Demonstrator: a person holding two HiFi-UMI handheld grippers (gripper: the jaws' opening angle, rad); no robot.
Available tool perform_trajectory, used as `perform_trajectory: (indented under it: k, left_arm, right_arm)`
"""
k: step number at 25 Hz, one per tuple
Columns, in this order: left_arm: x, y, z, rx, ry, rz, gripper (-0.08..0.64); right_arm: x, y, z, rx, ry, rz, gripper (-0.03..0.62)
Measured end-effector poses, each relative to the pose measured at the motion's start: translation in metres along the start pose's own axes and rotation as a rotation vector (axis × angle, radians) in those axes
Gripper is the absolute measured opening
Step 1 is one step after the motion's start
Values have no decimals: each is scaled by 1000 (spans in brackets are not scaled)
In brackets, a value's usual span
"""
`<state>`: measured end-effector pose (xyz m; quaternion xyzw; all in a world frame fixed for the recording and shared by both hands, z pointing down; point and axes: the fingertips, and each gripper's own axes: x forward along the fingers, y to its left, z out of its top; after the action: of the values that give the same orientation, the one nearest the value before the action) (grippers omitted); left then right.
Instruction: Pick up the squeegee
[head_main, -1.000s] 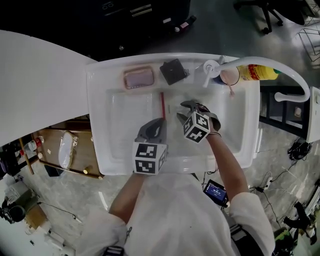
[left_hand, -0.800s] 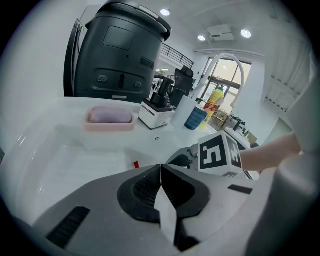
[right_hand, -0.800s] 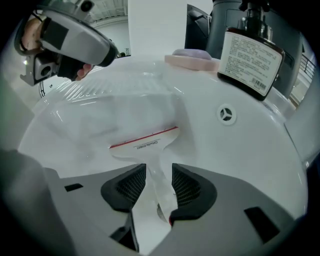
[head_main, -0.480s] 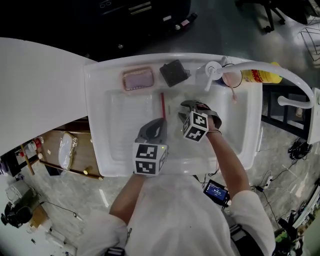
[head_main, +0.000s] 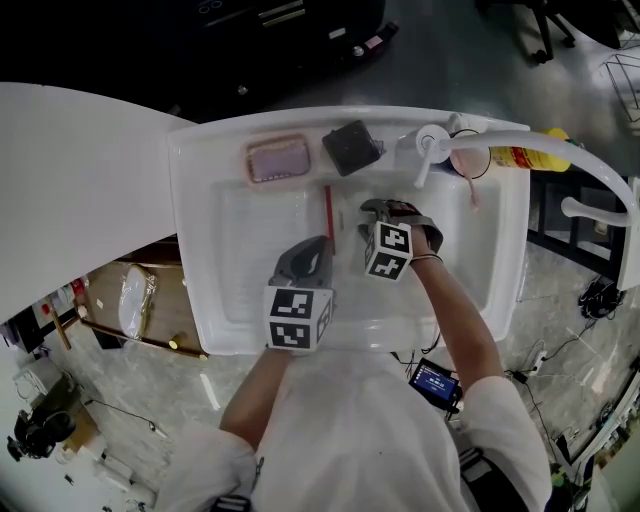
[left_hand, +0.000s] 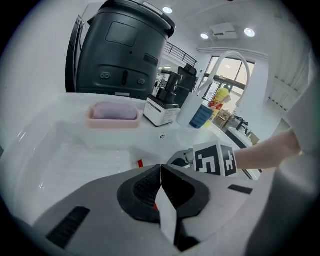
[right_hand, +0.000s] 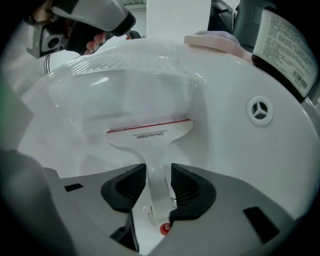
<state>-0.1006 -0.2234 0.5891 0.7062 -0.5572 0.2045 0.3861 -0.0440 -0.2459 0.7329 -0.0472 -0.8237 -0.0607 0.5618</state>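
Note:
The squeegee (right_hand: 150, 132) is clear plastic with a red-edged blade and lies flat on the floor of the white sink (head_main: 200, 200). My right gripper (right_hand: 158, 175) is shut on its narrow handle, one dark pad against each side, and the blade points away from the jaws. From the head view the red blade (head_main: 328, 212) shows just left of the right gripper (head_main: 366, 222). My left gripper (head_main: 312, 250) hovers over the sink's near side, shut on nothing, with its pads touching (left_hand: 160, 172).
On the sink's back ledge stand a pink soap dish (head_main: 277, 157) and a black box (head_main: 350, 146). A white faucet (head_main: 520, 138) arches at the right, with a pink cup (head_main: 465, 157) and a yellow bottle (head_main: 525, 156) behind it. A white counter (head_main: 70, 170) lies left.
The right gripper has crept slightly toward the squeegee's blade. The squeegee stays on the sink floor and the left gripper has not moved.

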Motion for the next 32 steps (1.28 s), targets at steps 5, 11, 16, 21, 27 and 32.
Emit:
perform_trajectory:
  k: [5,11,16,21,27,32]
  left_arm:
    - [0,3,2,-10,-3,0,28]
    - [0,2,3,-11,-6,-6,28]
    - [0,1,3,-11,-5,-12,28]
    - [-1,1,4,-14,-8,-13,28]
    - [-2,1,4,-11,-8,-9,28]
    - [-4,2,6,-14,-15,-6,28]
  right_arm:
    - [5,1,-5,-24,22,0,164]
    - [8,2,-7,-71,35,-20,140]
    - [10,0,-7,-70,40,-4,104]
    - [12,1,-9,-126,54,-14,91]
    - [12,2,-8,-139,44,-17,86]
    - [13,3,-9,-149,42,-21,84]
